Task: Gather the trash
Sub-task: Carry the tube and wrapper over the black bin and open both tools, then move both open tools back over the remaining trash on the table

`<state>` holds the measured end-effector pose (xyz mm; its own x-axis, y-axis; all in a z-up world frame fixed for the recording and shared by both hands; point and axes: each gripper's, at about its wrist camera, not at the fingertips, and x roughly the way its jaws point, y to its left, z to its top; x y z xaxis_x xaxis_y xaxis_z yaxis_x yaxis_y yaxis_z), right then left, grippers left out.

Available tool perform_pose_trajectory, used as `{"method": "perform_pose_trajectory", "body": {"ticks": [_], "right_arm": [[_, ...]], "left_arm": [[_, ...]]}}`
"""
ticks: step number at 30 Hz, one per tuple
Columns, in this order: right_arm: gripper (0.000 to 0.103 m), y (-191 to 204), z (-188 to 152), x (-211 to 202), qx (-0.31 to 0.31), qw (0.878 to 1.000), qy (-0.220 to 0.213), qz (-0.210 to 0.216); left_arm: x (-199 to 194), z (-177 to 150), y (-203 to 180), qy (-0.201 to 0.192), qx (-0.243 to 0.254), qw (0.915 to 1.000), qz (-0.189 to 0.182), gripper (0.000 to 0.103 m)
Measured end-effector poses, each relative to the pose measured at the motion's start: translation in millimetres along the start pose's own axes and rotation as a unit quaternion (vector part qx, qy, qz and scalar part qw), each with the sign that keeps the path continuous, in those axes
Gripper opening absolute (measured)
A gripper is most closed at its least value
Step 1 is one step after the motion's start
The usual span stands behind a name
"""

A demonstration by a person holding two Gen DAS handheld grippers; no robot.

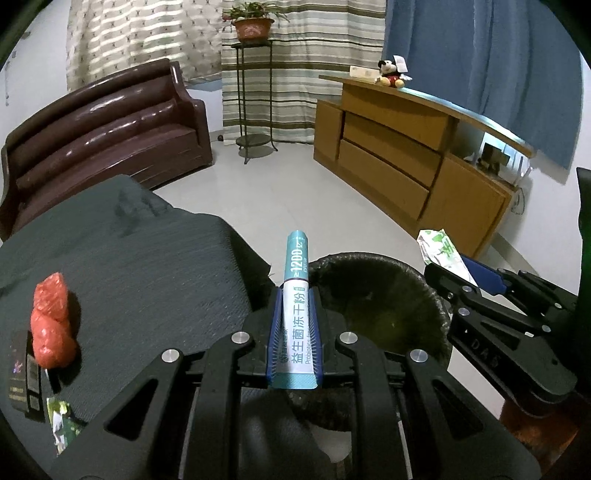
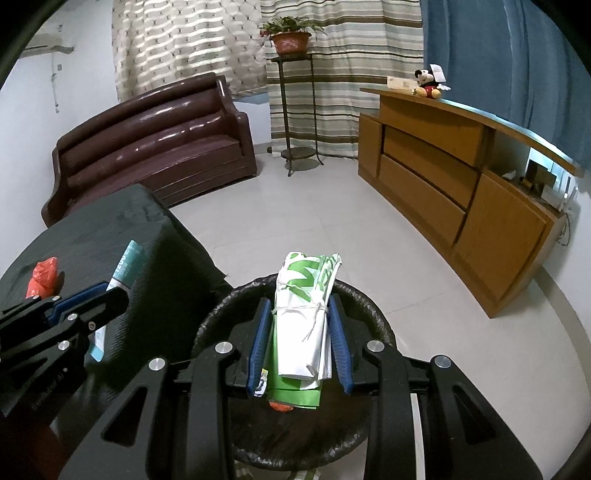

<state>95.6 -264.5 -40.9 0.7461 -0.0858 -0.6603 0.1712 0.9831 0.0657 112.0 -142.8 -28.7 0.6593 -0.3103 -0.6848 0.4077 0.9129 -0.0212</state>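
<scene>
Both tongs are angled downward over the bin (image 2: 373,314): left tongs (image 1: 295,291) clamped on a teal sachet (image 1: 295,302), right tongs (image 2: 301,317) on a tied green-white wrapper (image 2: 303,321); the bin's contents are obscured.

- A dark brown sofa (image 1: 107,129) stands against the far wall, on a pale tiled floor (image 1: 280,192).
- Patterned curtains (image 1: 147,33) hang behind it; a striped curtain (image 1: 314,55) hangs beside them, and a blue curtain (image 1: 480,66) covers the right.
- A thin metal plant stand (image 1: 255,103) stands before the striped curtain, with a potted plant (image 1: 253,26) on top.
- A wooden cabinet (image 1: 406,162) with drawers runs along the right wall.
- A mouse plush toy (image 1: 391,74) sits on the cabinet's top, next to a flat pale box (image 1: 364,72).
</scene>
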Motion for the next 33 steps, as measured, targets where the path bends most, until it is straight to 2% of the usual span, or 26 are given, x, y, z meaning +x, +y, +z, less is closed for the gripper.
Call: {"method": "perform_pose_trajectory", "body": {"ticks": [4,6,7,8,9,16,20,33], "right_arm": [[0.032,-3,2,5,0.006,1.0,0.002,0.0],[0.033,-5,2,8,0.01,1.0,0.004,0.001],[0.033,-6,2,9,0.012,1.0,0.004,0.001],[0.035,-6,2,10,0.014,1.0,0.005,0.001],[0.037,-7,2,10,0.015,1.0,0.005,0.001],[0.038,-9,7,9,0.019,1.0,-0.001,0.0],[0.038,-11,8,7,0.019,1.0,-0.004,0.0],[0.041,-2,8,-3,0.012,1.0,-0.005,0.003]], "left_arm": [[8,1,-2,0.01,0.006,0.9999,-0.001,0.015],[11,1,-1,0.014,0.003,0.9999,0.002,0.02],[12,1,-1,0.016,0.001,0.9999,0.003,0.024],[13,0,0,0.018,-0.001,0.9998,0.004,0.035],[14,0,-1,0.017,-0.002,0.9998,0.005,0.039],[13,0,6,0.018,-0.009,0.9997,0.013,0.042],[9,0,11,0.013,-0.014,0.9996,0.02,0.049],[-20,-7,37,0.0,-0.039,0.9985,0.04,0.053]]}}
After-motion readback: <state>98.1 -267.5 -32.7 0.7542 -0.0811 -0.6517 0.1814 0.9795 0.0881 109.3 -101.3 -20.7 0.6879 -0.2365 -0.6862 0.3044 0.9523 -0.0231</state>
